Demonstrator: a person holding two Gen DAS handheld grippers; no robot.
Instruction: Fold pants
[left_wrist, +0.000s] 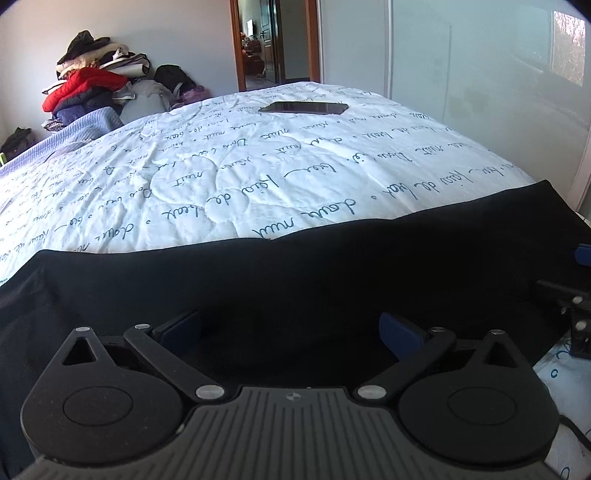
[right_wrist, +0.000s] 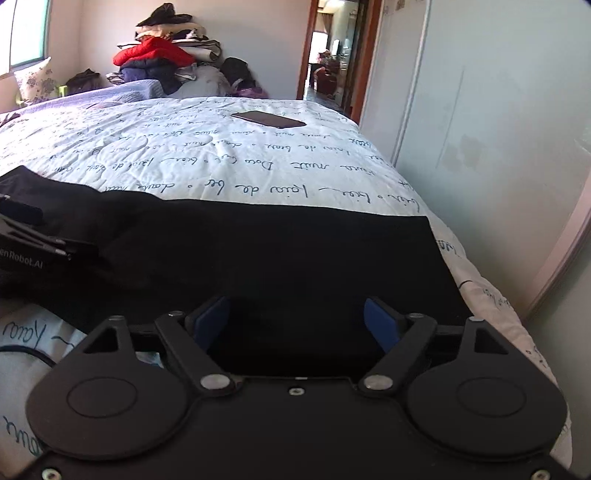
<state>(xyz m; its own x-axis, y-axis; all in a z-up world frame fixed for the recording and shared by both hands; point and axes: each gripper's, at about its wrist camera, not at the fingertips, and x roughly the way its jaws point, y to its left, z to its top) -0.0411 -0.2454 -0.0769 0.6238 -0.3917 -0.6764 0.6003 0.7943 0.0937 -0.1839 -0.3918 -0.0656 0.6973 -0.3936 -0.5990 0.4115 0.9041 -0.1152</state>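
**Both grippers poised at the near edge of the pants**

Lying straight ahead of both tools, the black pants (left_wrist: 295, 273) stretch as a long dark band across the near part of the bed (left_wrist: 258, 166), their long axis running left to right, crosswise to the way the fingers point. The left gripper (left_wrist: 291, 332) sits low over the left-hand stretch of the cloth, its blue pads (left_wrist: 400, 332) spread wide apart with nothing between them but the fabric beneath. The right gripper (right_wrist: 297, 323) does the same over the right-hand stretch, pads (right_wrist: 378, 321) likewise held apart and clamping nothing. Each tool shows at the edge of the other's view, so the two stand side by side along the near hem, neither plainly nearer the garment than the other.

The far edge of the pants reads as a fairly straight line against the white quilt with its printed script. In the right wrist view the cloth ends in a clean square corner (right_wrist: 424, 221) toward the bed's right side; in the left wrist view it slopes off at the left. The fabric is matte, flat and so dark that seams, waistband and leg ends cannot be told apart, so which end is the waist is uncertain.

The coming move likely calls for closing on the near edge and carrying it away toward the far edge. A phone (left_wrist: 304, 108) lies well beyond, and a heap of clothes (left_wrist: 96, 85) sits past the bed.
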